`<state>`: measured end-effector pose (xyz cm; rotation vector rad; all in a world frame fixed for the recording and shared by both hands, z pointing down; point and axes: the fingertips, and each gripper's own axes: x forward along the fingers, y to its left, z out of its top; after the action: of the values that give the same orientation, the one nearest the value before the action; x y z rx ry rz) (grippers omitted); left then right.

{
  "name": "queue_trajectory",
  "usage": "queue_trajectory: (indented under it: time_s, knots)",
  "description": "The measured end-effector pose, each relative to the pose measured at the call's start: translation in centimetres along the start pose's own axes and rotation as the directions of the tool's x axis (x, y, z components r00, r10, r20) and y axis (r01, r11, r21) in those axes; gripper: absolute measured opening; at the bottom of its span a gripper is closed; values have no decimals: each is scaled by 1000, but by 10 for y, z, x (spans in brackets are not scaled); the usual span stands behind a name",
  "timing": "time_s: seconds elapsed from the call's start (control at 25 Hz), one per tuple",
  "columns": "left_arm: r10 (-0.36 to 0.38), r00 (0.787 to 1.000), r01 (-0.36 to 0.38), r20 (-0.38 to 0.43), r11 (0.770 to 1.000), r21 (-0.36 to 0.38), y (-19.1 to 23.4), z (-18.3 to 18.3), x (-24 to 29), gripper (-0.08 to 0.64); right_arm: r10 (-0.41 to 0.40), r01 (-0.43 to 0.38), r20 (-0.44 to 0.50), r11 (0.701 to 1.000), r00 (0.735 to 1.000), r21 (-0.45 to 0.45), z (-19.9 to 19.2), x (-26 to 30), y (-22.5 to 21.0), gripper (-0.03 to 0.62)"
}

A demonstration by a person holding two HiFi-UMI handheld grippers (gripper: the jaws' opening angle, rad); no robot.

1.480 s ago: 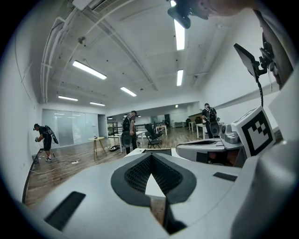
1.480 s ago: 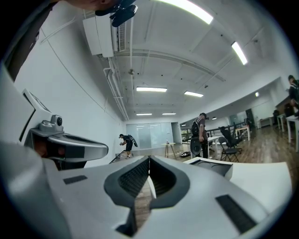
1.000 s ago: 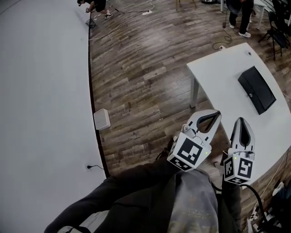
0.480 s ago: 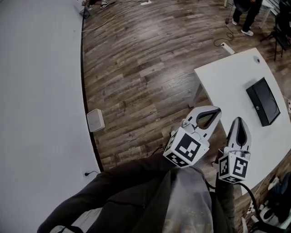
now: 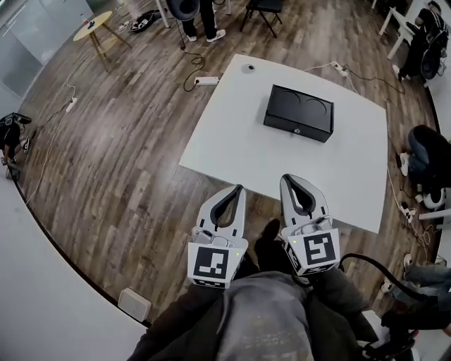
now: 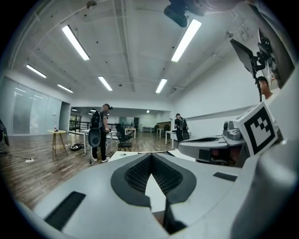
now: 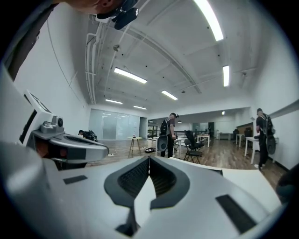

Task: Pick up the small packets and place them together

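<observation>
No small packets show in any view. In the head view my left gripper point(image 5: 238, 189) and my right gripper point(image 5: 289, 178) are held side by side, level, just short of the near edge of a white table point(image 5: 232, 134). Both are shut, tips touching, with nothing between them. The left gripper view shows its shut jaws point(image 6: 150, 154) pointing across the table top, with the right gripper's marker cube at its right. In the right gripper view the shut jaws point(image 7: 149, 158) point the same way. A black flat case point(image 5: 298, 113) lies on the far half of the table.
A small dark object point(image 5: 248, 68) sits at the table's far edge. Cables and a power strip point(image 5: 206, 80) lie on the wood floor beyond. A round side table point(image 5: 92, 26) stands far left, a person point(image 5: 199, 14) and chairs behind. A white wall point(image 5: 42, 282) curves at lower left.
The head view has swung round: the white table, earlier off to the right, now lies straight ahead. Both grippers have moved across with it and stay shut.
</observation>
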<state>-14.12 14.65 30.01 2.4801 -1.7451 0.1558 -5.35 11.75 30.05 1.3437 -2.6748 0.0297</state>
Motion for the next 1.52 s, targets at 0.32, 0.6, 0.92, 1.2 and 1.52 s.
queue_trajectory:
  time_s: [0.32,0.6,0.92,1.2,1.52]
  knots:
    - [-80,997,80,-20,997,13,-5,2,43,0,-73,74,-27,997,997,23,-8,15,-35,5]
    - [-126,991,127,-51,992,27,-18,0,81,0,-117,119,-50,991,992,53,-18,23,-74,5]
    - [-169,982,174,-88,983,54,-31,2,131,0,-159,164,-57,982,986,93,-27,39,-123,5]
    - [-194,977,201,-85,976,85,-42,18,177,0,-194,196,-26,973,981,119,-22,54,-170,5]
    - [-219,971,228,-96,970,90,-47,22,201,0,-208,211,-35,969,977,127,-24,64,-188,5]
